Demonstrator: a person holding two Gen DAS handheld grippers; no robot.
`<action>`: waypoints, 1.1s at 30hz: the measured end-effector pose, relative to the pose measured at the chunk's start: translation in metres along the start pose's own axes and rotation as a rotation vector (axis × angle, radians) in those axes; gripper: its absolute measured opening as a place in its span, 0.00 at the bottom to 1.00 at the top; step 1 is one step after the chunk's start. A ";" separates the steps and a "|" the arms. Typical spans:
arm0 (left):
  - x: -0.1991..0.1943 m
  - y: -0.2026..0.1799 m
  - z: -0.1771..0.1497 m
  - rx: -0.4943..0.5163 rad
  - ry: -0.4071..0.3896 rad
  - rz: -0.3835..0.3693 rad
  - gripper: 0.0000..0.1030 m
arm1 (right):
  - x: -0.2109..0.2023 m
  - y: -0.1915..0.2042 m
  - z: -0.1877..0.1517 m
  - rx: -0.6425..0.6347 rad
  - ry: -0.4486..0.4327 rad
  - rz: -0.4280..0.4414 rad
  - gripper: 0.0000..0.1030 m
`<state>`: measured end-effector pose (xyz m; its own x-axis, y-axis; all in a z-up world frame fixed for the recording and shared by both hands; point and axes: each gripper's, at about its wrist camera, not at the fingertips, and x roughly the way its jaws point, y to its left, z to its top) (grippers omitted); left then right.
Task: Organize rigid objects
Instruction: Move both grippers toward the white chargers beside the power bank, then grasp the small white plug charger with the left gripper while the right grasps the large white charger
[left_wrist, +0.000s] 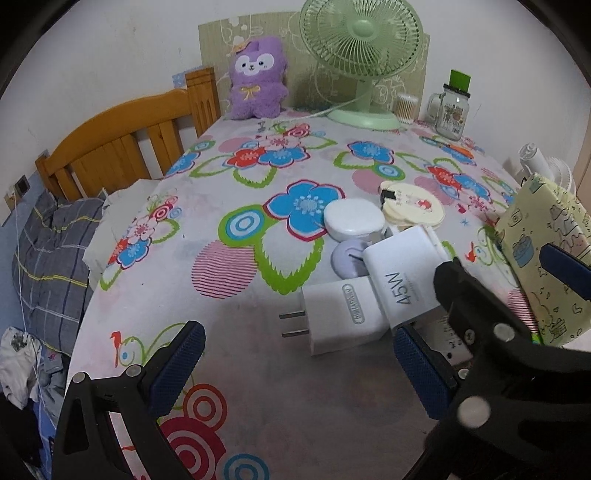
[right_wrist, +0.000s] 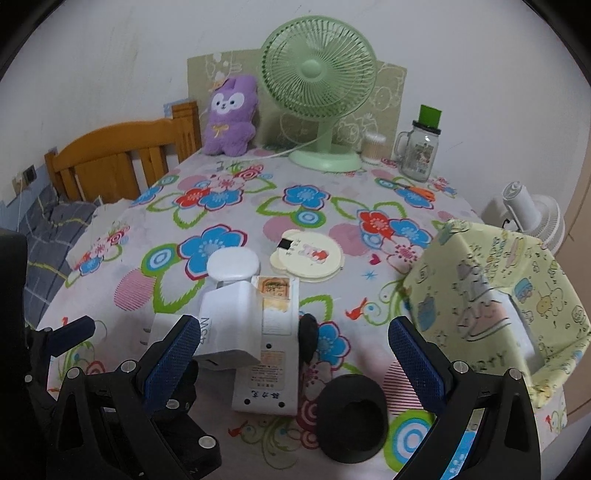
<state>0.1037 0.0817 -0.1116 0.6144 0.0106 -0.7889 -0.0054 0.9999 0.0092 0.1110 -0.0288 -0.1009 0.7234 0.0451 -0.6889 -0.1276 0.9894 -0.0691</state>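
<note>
Two grippers, both spread wide, holding nothing. Left gripper (left_wrist: 299, 365) low on the table, charger (left_wrist: 341, 314) just ahead between its fingers — prongs pointing left. Right gripper (right_wrist: 293, 350) close too, above a white strip (right_wrist: 271, 354).

On the desk (right_wrist: 258, 206) with the flowered cloth I count two white chargers: one marked 45W (left_wrist: 400, 273) and a plug-in one with two prongs (left_wrist: 340, 314) just beside it. There is one white power strip (right_wrist: 275, 354), one white oval case (left_wrist: 354, 220), one small lilac round thing (left_wrist: 349, 258), one cream round mirror (right_wrist: 308, 260) and one black round object (right_wrist: 351, 417). One yellow patterned box (right_wrist: 491, 306) stands at the right. At the back: one green fan (right_wrist: 319, 81), one purple plush toy (right_wrist: 229, 116), one glass jar mug (right_wrist: 419, 151), one tub of cotton swabs (right_wrist: 373, 147). One white fan (right_wrist: 532, 218) sits off the desk. Two tools, one left (left_wrist: 299, 365) and one right (right_wrist: 295, 360).
</note>
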 end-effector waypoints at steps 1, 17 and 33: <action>0.002 0.000 0.000 0.003 0.006 -0.002 1.00 | 0.002 0.002 0.000 -0.003 0.004 0.001 1.00; 0.023 0.007 0.000 0.002 0.054 -0.028 1.00 | 0.043 0.019 -0.001 0.001 0.121 0.058 0.94; 0.027 0.005 0.003 0.020 0.058 -0.028 1.00 | 0.052 0.016 -0.002 0.021 0.148 0.071 0.72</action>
<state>0.1227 0.0865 -0.1313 0.5675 -0.0168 -0.8232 0.0271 0.9996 -0.0017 0.1457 -0.0105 -0.1392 0.6051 0.0958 -0.7904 -0.1598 0.9871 -0.0026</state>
